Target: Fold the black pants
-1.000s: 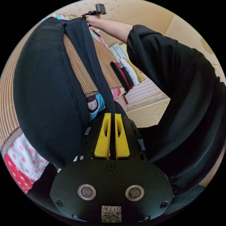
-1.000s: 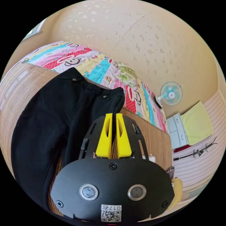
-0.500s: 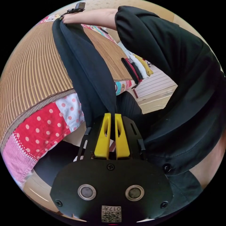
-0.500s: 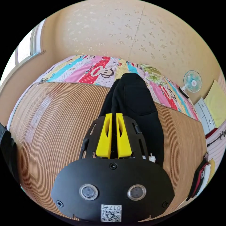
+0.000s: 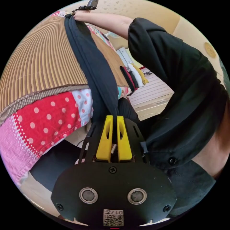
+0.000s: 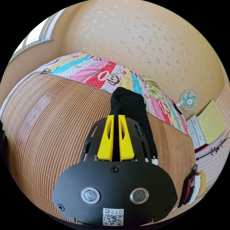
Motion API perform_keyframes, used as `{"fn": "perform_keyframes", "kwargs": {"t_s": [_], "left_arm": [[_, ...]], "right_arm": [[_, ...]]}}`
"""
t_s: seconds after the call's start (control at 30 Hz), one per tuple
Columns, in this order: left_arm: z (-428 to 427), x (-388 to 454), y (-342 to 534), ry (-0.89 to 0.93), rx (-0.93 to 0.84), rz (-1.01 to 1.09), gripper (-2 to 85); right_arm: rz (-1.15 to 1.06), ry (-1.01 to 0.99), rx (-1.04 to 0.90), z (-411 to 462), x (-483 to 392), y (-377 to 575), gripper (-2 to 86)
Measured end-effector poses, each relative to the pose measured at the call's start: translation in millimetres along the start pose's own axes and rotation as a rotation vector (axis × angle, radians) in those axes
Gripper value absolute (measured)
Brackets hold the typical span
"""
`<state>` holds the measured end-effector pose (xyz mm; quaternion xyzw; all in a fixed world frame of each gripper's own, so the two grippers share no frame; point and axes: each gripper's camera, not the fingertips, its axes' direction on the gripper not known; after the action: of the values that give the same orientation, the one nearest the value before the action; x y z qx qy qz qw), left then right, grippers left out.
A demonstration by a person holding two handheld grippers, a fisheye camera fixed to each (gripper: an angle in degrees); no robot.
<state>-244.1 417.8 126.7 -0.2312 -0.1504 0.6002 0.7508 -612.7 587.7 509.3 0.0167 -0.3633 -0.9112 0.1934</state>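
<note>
The black pants [image 5: 95, 71] stretch as a narrow doubled band across the bamboo mat [image 5: 40, 64], from the far end down to my left gripper [image 5: 114, 117]. That gripper's yellow jaws are shut on the near end of the fabric, off the bed's edge. At the far end, a person's hand holds my right gripper [image 5: 82, 8], which grips the other end. In the right gripper view, my right gripper [image 6: 114, 117] is shut on the black pants [image 6: 130, 105], whose end drapes beyond the jaws over the mat [image 6: 48, 124].
A colourful cartoon-print sheet [image 6: 103, 71] covers the bed under the mat. A stack of folded clothes [image 5: 134, 76] sits at the mat's edge. A small fan [image 6: 188, 99] and white drawers [image 6: 195, 130] stand by the wall. The person's black-sleeved arm [image 5: 167, 71] reaches across.
The pants have been gathered from a wide spread into a narrow band pulled taut between both grippers. My left gripper has dropped below the bed's edge; both stay shut on the fabric.
</note>
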Motion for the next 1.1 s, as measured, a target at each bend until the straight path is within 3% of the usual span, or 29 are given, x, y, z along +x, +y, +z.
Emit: {"fn": "perform_keyframes", "kwargs": {"t_s": [0.13, 0.3, 0.43, 0.63, 0.7, 0.87, 1.1], "left_arm": [[10, -6, -8, -0.074, -0.034, -0.045, 4.4], [18, -11, -16, -0.132, -0.063, -0.078, 5.2], [15, -9, -20, -0.144, -0.038, -0.077, 5.9], [-17, -24, -16, -0.074, 0.326, -0.098, 7.1], [-14, -33, -19, -0.053, 0.412, -0.098, 7.3], [7, -41, -41, -0.178, 0.370, -0.122, 7.0], [27, -44, -56, -0.195, 0.378, -0.150, 4.4]], "right_arm": [[-0.016, -0.134, -0.068, 32, 1, 14, 5.1], [0.049, -0.334, -0.083, -10, 51, 4, 7.1], [-0.014, -0.608, -0.198, -74, 96, 60, 7.8], [-0.247, -0.558, -0.182, -218, 177, 237, 8.7], [-0.222, -0.567, -0.211, -249, 210, 294, 9.0], [0.057, -0.905, -0.233, -301, 287, 408, 9.3], [0.208, -1.106, -0.126, -315, 328, 399, 4.0]]}}
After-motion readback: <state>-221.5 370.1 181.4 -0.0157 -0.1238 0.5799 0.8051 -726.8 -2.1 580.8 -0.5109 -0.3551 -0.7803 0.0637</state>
